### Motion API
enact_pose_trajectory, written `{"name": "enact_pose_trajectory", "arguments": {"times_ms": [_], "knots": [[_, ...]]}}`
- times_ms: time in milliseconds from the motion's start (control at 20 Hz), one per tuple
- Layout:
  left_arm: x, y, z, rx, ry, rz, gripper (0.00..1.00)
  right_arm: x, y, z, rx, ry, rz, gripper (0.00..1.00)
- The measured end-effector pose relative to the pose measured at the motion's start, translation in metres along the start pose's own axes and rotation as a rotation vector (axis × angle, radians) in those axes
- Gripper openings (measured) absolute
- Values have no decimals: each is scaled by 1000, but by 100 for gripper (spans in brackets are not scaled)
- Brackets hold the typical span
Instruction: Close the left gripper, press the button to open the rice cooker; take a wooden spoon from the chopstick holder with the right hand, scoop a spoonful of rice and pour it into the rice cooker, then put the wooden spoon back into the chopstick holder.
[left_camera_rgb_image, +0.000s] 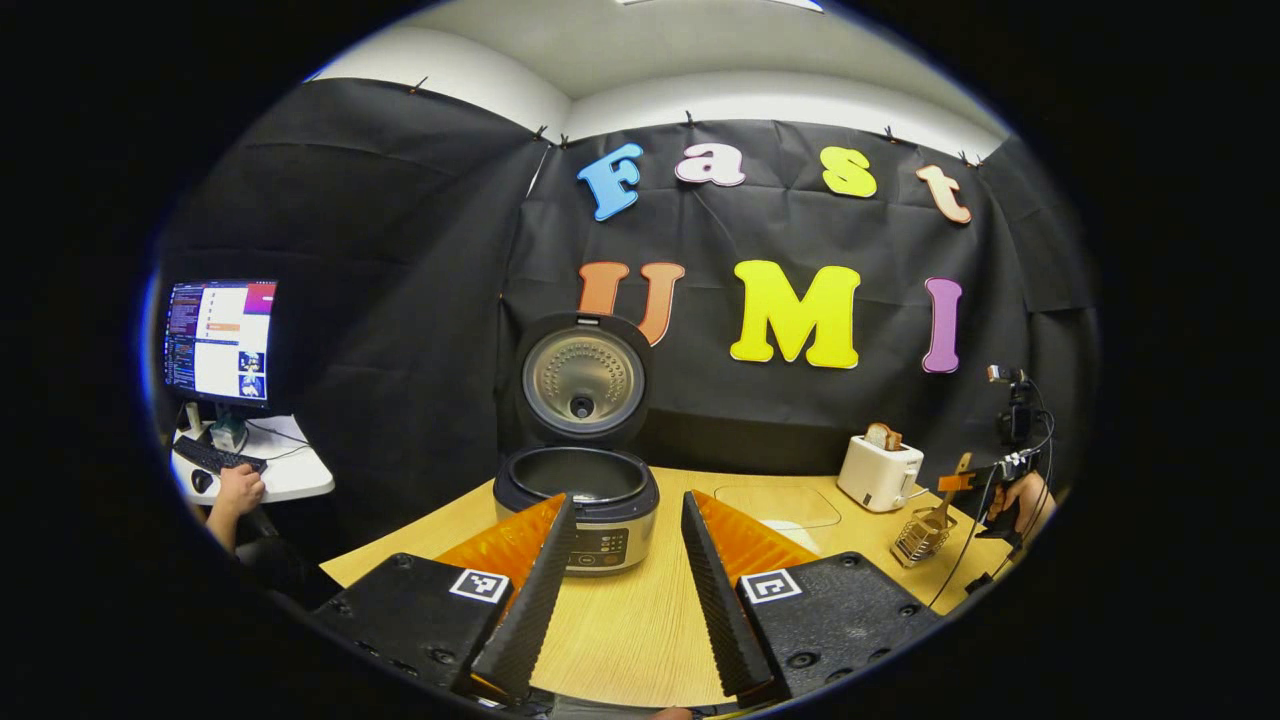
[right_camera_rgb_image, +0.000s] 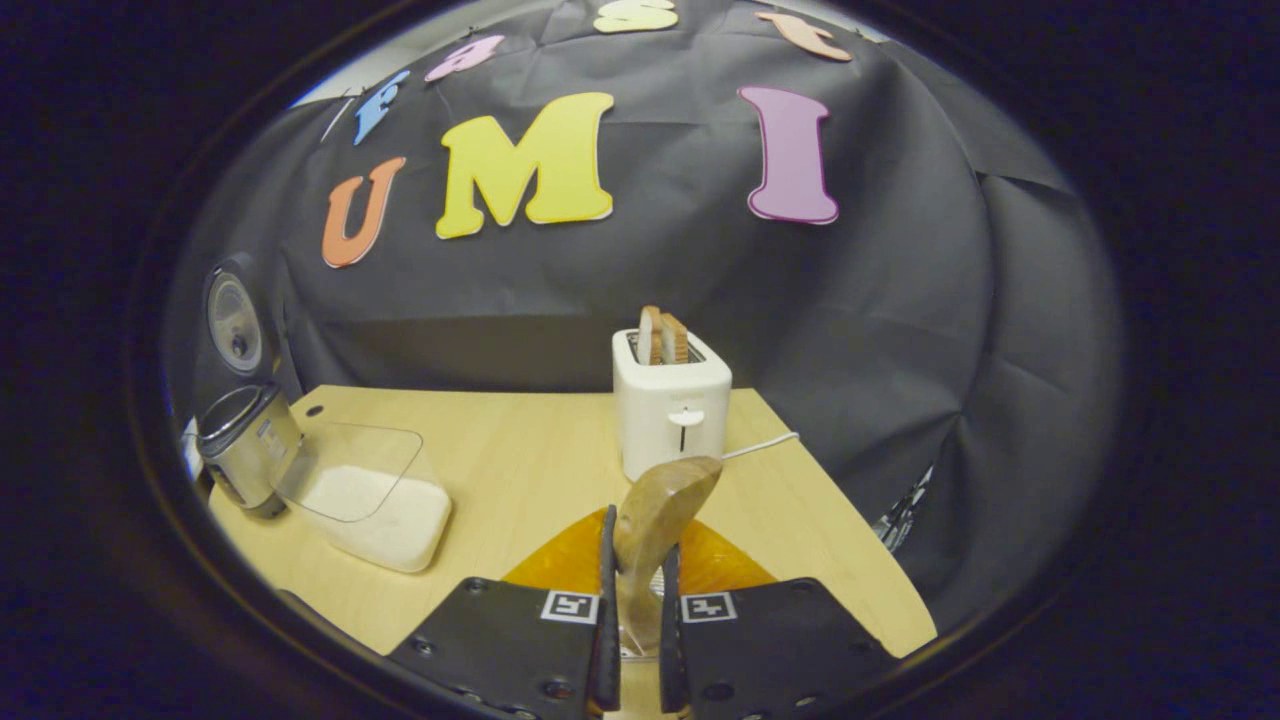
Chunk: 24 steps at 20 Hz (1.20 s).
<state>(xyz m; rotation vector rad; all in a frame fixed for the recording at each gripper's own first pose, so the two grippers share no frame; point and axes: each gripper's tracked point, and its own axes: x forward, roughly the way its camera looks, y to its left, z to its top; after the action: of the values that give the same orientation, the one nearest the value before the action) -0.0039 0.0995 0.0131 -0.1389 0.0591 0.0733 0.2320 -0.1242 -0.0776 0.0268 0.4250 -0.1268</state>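
Note:
The rice cooker stands open on the wooden table, its lid tipped up behind the empty pot. My left gripper is open just in front of it, holding nothing. At the far right the wooden spoon rises from the wire chopstick holder, with the right gripper and a hand beside it. In the right gripper view my right gripper is shut on the wooden spoon, bowl end up. A clear container of rice lies left, next to the rice cooker.
A white toaster with bread slices stands behind the spoon, its cord trailing right; the toaster sits left of the holder. The clear container lies between cooker and toaster. A person's hand rests at a keyboard under a monitor.

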Motion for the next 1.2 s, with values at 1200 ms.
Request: {"name": "enact_pose_trajectory", "arguments": {"times_ms": [1200], "knots": [[7,43,-15,59,71,29,70,-43,198,130,-146,-181,73,15]]}}
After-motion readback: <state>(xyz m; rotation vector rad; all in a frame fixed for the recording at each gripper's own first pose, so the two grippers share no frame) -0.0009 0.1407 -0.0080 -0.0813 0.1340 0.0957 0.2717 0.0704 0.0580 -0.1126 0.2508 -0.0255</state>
